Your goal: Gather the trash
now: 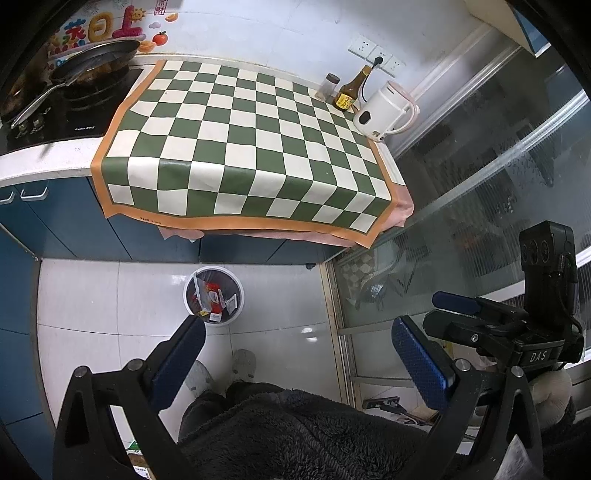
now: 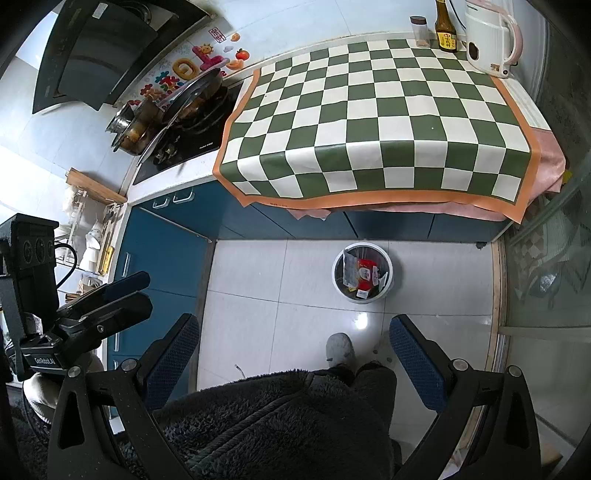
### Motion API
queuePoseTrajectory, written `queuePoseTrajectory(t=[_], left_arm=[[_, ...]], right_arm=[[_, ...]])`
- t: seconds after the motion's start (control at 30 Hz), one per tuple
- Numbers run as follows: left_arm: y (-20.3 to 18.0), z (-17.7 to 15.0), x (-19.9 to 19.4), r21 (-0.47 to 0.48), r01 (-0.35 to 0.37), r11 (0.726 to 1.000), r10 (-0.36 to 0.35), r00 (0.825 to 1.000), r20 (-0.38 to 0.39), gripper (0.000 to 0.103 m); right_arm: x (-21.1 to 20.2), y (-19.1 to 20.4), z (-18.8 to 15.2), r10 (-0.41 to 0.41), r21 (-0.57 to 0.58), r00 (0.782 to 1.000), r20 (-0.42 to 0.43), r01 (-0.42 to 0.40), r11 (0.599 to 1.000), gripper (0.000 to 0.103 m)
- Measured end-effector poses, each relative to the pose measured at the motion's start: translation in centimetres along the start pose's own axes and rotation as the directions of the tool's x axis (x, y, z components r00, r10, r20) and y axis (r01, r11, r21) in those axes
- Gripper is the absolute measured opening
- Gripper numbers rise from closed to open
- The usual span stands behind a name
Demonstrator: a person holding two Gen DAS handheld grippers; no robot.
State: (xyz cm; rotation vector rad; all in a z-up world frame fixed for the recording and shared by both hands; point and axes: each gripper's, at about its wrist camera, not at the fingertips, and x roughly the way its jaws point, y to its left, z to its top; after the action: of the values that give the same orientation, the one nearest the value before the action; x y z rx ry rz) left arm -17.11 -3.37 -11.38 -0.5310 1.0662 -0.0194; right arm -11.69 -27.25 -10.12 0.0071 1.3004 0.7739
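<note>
Since wrappers (image 2: 364, 275) already lay inside the floor bin (image 2: 386, 263) below the checked cloth (image 1: 240, 147), left gripper (image 1: 295, 354) and right gripper (image 2: 293, 350) hung spread, empty, apparently finished.

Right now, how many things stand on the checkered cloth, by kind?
Kettle: 1
Sauce bottle: 1
Spice jar: 1
Total: 3, all at the far right corner of the checkered cloth.
</note>
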Motion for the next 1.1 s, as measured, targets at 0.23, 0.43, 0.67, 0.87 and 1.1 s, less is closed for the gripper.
queuePoseTrajectory(t=[0.23,0.43,0.67,0.87,1.1], left_arm=[[0.1,0.07,-0.06,0.0,-0.001,1.0,0.001,1.0,0.001,0.103],[0.16,0.52,-0.3,0.001,-0.012,1.0,0.012,1.0,0.006,0.103],[0.21,0.79,-0.24,0.002,-0.012,1.0,0.012,1.0,0.006,0.103],[0.08,0.77,-0.18,-0.003,-0.015,1.0,0.015,1.0,0.011,0.103],[0.07,0.66,-0.19,0.003,-0.014,1.0,0.014,1.0,0.008,0.103]], right_arm=[[-0.22,0.21,0.24,0.001,0.001,1.0,0.001,-0.001,1.0,0.103],[-0.53,0.26,0.67,-0.002,-0.003,1.0,0.0,0.002,1.0,0.103],[-0.55,0.25,0.65,-0.002,-0.004,1.0,0.0,0.002,1.0,0.103],[-0.67,0.25,0.71,-0.001,-0.004,1.0,0.0,0.001,1.0,0.103],[-0.53,0.27,0.53,-0.002,-0.006,1.0,0.001,0.002,1.0,0.103]])
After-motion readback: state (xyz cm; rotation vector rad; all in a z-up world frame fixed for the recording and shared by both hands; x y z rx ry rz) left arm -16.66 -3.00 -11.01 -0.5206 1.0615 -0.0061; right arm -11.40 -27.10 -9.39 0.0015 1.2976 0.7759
